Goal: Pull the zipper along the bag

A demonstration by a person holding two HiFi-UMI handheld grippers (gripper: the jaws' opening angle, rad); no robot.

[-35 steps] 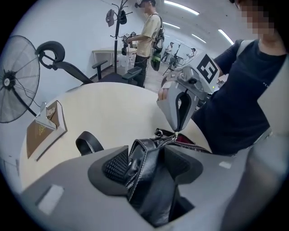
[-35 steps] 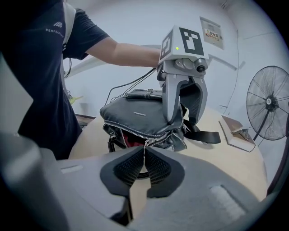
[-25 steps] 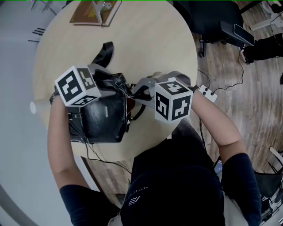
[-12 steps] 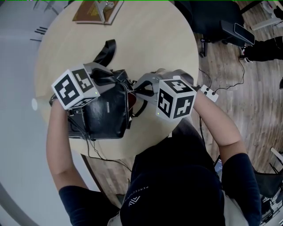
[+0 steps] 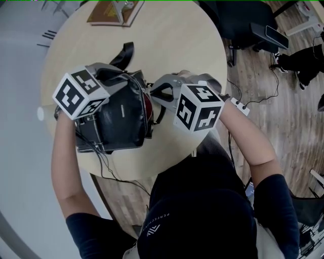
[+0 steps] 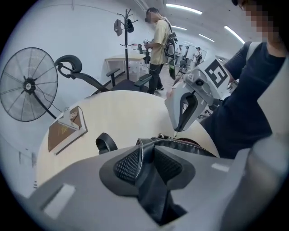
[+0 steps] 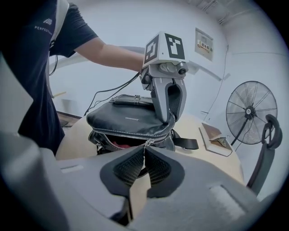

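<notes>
A black leather bag (image 5: pixel 119 119) lies on the round wooden table (image 5: pixel 172 45), its zipper partly open over a red lining (image 7: pixel 116 145). My left gripper (image 5: pixel 137 83) is closing on a fold of the bag's leather (image 6: pixel 149 180) at the zipper's end, and the pads press on it. My right gripper (image 5: pixel 151 96) is shut on the zipper pull (image 7: pixel 147 143) at the bag's near end. In the right gripper view the left gripper (image 7: pixel 169 119) grips the bag's top. The left gripper view shows the right gripper (image 6: pixel 175 131) pinching at the zipper.
The bag's strap (image 5: pixel 124 54) trails across the table toward a brown clipboard (image 5: pixel 114 11). The table edge is close behind the bag. A black office chair (image 5: pixel 243 20) and cables are on the wood floor. A standing fan (image 6: pixel 28 85) and a person (image 6: pixel 159 45) are farther off.
The left gripper has shifted left and up and closed onto the bag's leather. The bag has tilted slightly with it. The right gripper has stayed at the zipper.
</notes>
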